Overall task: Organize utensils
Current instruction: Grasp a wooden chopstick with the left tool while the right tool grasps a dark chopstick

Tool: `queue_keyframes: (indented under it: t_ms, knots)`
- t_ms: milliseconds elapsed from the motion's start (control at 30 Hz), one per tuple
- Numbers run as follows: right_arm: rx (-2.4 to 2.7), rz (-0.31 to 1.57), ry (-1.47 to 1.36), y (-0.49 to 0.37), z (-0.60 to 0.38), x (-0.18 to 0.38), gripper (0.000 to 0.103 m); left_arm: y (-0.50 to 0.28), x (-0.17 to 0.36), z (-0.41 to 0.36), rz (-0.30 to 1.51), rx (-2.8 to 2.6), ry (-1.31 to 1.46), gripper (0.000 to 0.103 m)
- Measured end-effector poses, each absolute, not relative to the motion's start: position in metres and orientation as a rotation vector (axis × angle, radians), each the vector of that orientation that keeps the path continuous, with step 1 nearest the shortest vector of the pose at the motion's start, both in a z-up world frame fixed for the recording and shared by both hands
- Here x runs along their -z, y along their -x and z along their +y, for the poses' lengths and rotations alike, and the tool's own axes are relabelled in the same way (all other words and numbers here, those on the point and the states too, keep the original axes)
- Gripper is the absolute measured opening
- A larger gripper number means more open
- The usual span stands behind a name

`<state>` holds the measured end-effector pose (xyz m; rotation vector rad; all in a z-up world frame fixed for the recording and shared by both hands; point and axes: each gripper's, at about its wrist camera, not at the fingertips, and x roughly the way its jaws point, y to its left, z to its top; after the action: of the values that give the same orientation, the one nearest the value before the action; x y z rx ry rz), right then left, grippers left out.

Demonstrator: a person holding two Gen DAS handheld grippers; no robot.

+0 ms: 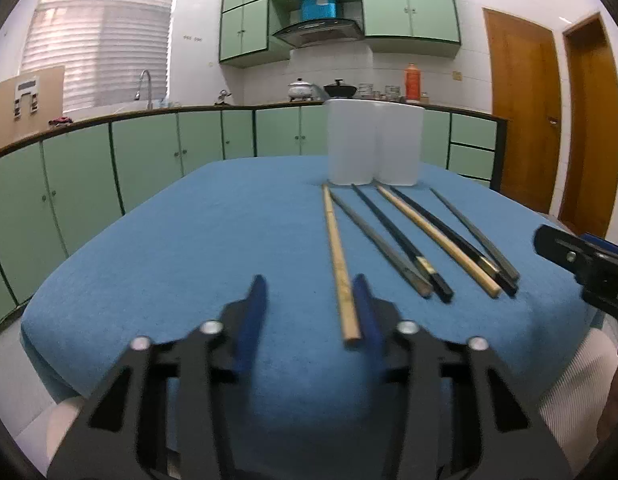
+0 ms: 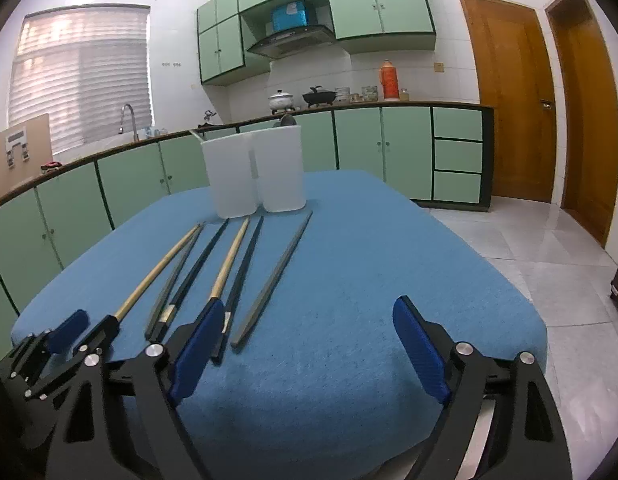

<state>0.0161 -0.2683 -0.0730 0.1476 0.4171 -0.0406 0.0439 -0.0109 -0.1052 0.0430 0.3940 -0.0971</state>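
Several chopsticks lie side by side on the blue table cloth (image 1: 189, 240): a bamboo one (image 1: 339, 264) at the left, grey ones (image 1: 379, 242), black ones (image 1: 401, 240) and another bamboo one (image 1: 437, 240). A white two-compartment holder (image 1: 375, 146) stands behind them. My left gripper (image 1: 311, 292) is open, its right finger beside the left bamboo chopstick's near end. In the right wrist view my right gripper (image 2: 309, 320) is open and empty, right of the chopsticks (image 2: 275, 276), with the holder (image 2: 255, 172) beyond. The left gripper (image 2: 69, 332) shows at lower left there.
Green kitchen cabinets (image 1: 149, 152) and a counter with a sink tap (image 1: 145, 84), pots and an orange flask (image 1: 412, 82) run behind the table. Wooden doors (image 2: 505, 96) stand at the right, with tiled floor (image 2: 529, 248) beside the table.
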Motion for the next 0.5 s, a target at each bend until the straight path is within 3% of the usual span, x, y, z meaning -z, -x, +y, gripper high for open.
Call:
queue_keyframes:
  t_ms: [133,300,500]
  knots:
    - [0.015,0.425,-0.138,-0.014,-0.264,0.074,0.073,-0.044,0.104,-0.016,0.397,0.148,-0.045,0.007]
    - [-0.02,0.447,-0.128,-0.015,-0.257,0.075,0.055,-0.045,0.103,-0.015,0.405,0.16,-0.028,0.006]
    - [-0.052,0.48,-0.098,-0.02,-0.245,0.08,0.04,-0.045,0.104,-0.014,0.407,0.151,-0.023,0.006]
